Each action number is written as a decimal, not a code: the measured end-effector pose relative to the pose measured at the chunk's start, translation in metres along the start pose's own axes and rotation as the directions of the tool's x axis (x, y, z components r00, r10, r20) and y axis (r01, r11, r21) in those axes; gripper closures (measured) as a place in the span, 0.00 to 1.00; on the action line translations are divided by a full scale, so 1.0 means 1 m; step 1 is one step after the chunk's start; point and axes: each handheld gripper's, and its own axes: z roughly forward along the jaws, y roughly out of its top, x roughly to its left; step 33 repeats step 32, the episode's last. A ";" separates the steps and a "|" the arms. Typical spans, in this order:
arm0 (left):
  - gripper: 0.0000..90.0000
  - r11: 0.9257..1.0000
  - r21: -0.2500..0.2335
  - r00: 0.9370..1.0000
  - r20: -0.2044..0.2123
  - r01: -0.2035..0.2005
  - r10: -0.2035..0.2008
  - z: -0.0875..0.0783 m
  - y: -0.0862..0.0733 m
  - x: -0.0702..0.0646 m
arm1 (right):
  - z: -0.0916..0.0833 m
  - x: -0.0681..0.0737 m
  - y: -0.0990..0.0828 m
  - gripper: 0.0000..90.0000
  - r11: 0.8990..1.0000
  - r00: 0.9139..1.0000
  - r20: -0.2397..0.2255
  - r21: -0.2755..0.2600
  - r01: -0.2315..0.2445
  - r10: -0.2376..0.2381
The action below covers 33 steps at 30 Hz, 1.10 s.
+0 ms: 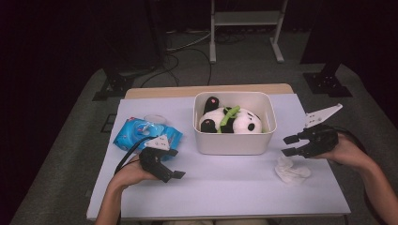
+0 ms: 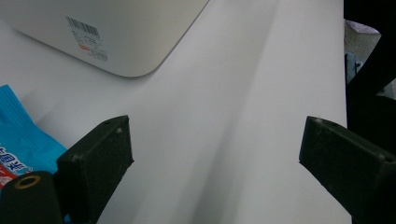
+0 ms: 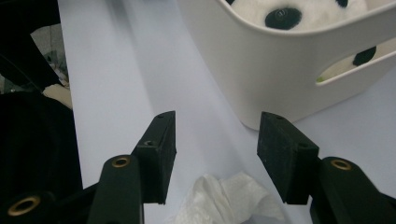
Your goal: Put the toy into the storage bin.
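On the near right of the tabletop (image 1: pixel 225 187), crumpled tissue (image 1: pixel 292 171) under spread, empty right tongs (image 1: pixel 290 145), left tongs (image 1: pixel 174 176) spread wide, empty, near blue packet (image 1: pixel 141 133).

High view: fixed above the near edge, looking forward and down over the whole tabletop (image 1: pixel 225 187). Gripper views: close, low along the tabletop; both share the white bin (image 2: pixel 140 37) (image 3: pixel 280 70).
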 end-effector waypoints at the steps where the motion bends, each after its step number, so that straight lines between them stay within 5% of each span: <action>1: 0.10 1.000 -0.001 1.000 -0.001 0.002 -0.002 0.000 0.000 0.000 | 0.000 0.000 0.000 0.51 1.000 1.000 0.000 0.000 0.000 0.000; 20: 0.10 1.000 -0.012 1.000 -0.011 0.017 -0.018 -0.005 -0.005 0.002 | 0.021 -0.002 -0.033 0.51 0.998 0.997 -0.040 0.010 -0.069 0.070; 33: 0.10 1.000 -0.013 1.000 -0.010 0.019 -0.019 -0.004 -0.003 0.001 | 0.030 0.002 -0.046 0.50 0.997 0.995 -0.061 0.009 -0.072 0.072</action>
